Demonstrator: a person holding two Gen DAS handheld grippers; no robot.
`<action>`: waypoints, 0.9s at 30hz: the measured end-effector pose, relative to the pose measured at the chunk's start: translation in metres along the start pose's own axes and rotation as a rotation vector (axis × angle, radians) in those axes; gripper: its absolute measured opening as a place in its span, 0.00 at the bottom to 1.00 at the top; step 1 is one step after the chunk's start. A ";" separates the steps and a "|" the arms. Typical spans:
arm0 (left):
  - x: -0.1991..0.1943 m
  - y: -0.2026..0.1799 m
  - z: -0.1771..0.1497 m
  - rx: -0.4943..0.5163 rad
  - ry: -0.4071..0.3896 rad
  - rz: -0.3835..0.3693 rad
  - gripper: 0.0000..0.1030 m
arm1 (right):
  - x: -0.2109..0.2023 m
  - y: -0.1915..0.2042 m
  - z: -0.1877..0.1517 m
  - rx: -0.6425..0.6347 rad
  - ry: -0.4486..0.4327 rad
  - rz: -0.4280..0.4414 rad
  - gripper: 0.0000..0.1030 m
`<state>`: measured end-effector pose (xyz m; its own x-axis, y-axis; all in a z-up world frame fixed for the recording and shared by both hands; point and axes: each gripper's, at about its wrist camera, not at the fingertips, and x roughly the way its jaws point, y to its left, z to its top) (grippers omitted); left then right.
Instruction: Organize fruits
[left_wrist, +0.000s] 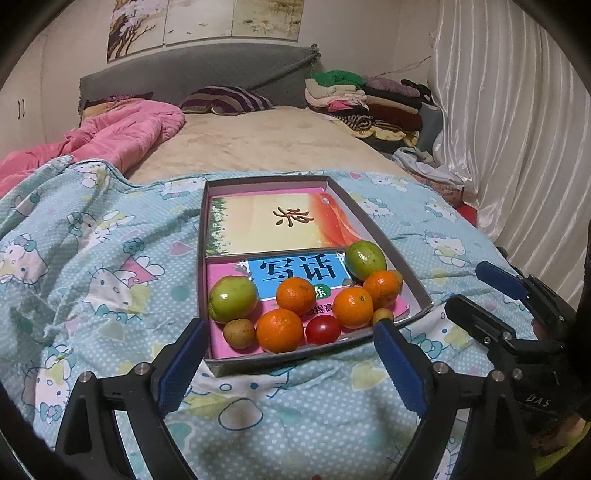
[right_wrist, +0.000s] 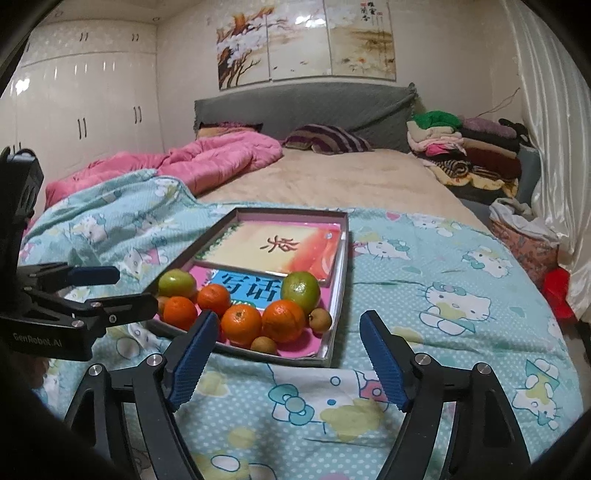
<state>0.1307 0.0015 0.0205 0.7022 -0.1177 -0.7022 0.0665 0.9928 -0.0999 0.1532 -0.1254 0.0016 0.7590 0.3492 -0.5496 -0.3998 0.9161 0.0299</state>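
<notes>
While the shallow box (left_wrist: 413, 284) is sitting on the blue kitten blanket (left_wrist: 92, 236) on the bed, both grippers are hanging just in front of it with nothing in them. The left gripper (left_wrist: 291, 350) is holding its jaws wide open around the box's near edge. The right gripper (right_wrist: 288, 350) is also keeping its jaws wide open, at about 4 o'clock from the box. Inside the box, on top of two books, four oranges (left_wrist: 279, 330) are crowding together with two green fruits (left_wrist: 232, 299), a red cherry tomato (left_wrist: 323, 329) and some small brown fruits (left_wrist: 239, 333). At 12 o'clock a pink quilt (right_wrist: 207, 162) is lying bunched up.
</notes>
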 end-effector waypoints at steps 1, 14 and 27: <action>-0.003 0.000 -0.002 -0.001 -0.008 0.003 0.88 | -0.003 0.001 0.000 0.004 -0.007 0.002 0.78; -0.027 0.008 -0.037 -0.025 -0.031 0.052 0.89 | -0.030 0.014 -0.014 0.020 -0.017 0.012 0.80; -0.040 0.012 -0.060 -0.070 -0.036 0.069 0.89 | -0.045 0.025 -0.039 0.072 0.010 0.011 0.82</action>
<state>0.0605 0.0167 0.0049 0.7287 -0.0466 -0.6833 -0.0321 0.9943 -0.1020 0.0884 -0.1258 -0.0057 0.7493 0.3580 -0.5571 -0.3698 0.9241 0.0964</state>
